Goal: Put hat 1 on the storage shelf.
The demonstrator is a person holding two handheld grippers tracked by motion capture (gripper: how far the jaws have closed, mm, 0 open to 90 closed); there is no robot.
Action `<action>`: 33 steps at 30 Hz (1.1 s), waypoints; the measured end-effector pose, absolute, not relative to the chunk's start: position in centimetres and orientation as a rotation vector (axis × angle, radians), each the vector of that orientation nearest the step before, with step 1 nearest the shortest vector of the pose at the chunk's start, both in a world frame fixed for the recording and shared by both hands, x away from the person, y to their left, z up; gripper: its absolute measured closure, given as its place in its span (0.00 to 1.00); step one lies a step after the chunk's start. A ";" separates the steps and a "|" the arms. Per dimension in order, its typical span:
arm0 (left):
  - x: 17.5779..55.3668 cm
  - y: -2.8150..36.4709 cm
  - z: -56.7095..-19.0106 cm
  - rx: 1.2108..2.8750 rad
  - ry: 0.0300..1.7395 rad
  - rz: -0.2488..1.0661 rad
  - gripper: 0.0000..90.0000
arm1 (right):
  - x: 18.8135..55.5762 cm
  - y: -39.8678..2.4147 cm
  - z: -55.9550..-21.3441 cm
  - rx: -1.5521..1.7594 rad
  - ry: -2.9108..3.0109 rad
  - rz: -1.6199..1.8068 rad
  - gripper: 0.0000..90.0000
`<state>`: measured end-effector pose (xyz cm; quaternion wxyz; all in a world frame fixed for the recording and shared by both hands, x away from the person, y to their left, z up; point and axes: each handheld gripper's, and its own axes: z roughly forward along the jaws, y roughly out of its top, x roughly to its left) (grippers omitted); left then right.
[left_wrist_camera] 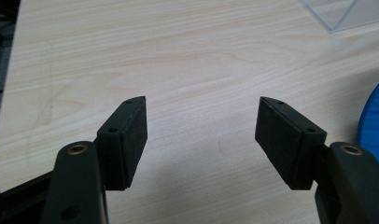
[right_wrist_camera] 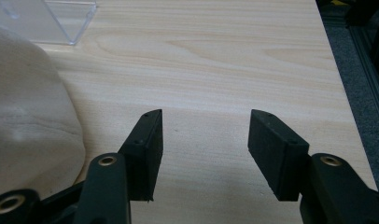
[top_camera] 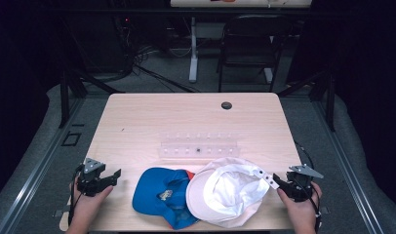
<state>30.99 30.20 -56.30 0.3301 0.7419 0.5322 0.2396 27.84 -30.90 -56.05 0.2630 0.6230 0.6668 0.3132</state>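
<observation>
Two caps lie at the six-o'clock edge of the bench [top_camera: 137, 122]: a white cap [top_camera: 230, 192] overlapping a blue cap [top_camera: 159, 195], with a clear rack [top_camera: 198, 146] just beyond at twelve o'clock. Recommended approach: take the white cap by its free rim at three o'clock and lift it clear before handling the blue one. Left hand-held gripper [top_camera: 110, 178] and right hand-held gripper [top_camera: 279, 181] both stand with jaws wide apart, holding nothing; the right rests just beside the white cap's strap.
</observation>
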 end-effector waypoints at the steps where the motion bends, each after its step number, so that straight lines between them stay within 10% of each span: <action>1: 30.9 30.2 -56.2 1.940 1.389 0.624 0.38 | 27.8 -30.9 -55.9 1.691 1.807 0.847 0.50; 33: 30.6 28.5 -54.1 1.915 1.279 0.547 0.53 | 25.1 -30.5 -46.9 1.704 1.961 1.043 0.60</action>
